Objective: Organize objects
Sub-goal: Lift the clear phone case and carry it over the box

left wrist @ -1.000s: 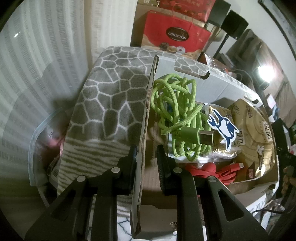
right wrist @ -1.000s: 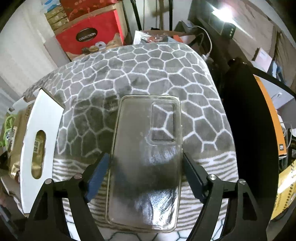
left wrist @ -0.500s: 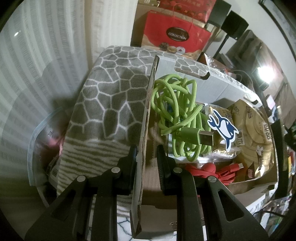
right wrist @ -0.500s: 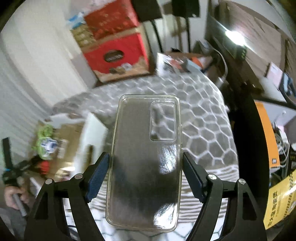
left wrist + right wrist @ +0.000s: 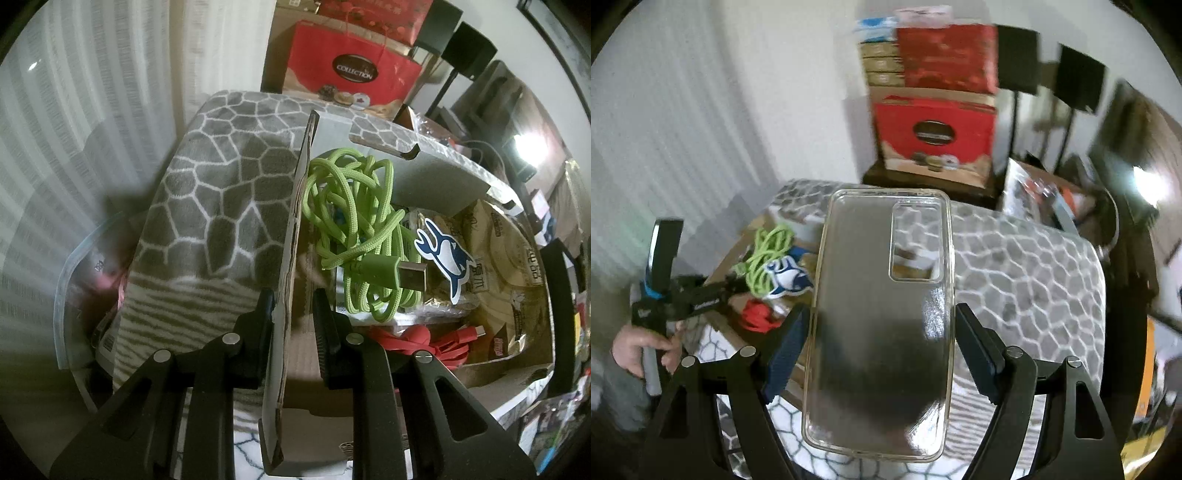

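Note:
My left gripper [image 5: 293, 310] is shut on the side wall of an open cardboard box [image 5: 291, 221] and holds it upright. In the box lie a coiled green cable [image 5: 354, 229], a blue and white sticker [image 5: 443, 258], gold snack packets [image 5: 513, 258] and a red cable [image 5: 436, 339]. My right gripper [image 5: 881, 332] is shut on a clear phone case [image 5: 882, 295], held by its long edges above the grey patterned blanket [image 5: 1015, 266]. In the right wrist view the box [image 5: 738, 247] sits low on the left, with the left gripper [image 5: 683, 295] and a hand [image 5: 639, 347] at it.
The box rests on a surface covered by the blanket [image 5: 221, 203]. A red gift bag [image 5: 351, 74] and stacked boxes stand behind it. A clear plastic bin [image 5: 74, 295] sits low on the left. Dark stands and cluttered furniture [image 5: 1126, 184] fill the right side.
My right gripper has risen with the phone case and swung left, so the box and the left gripper now show in its view. The left gripper and box have not moved.

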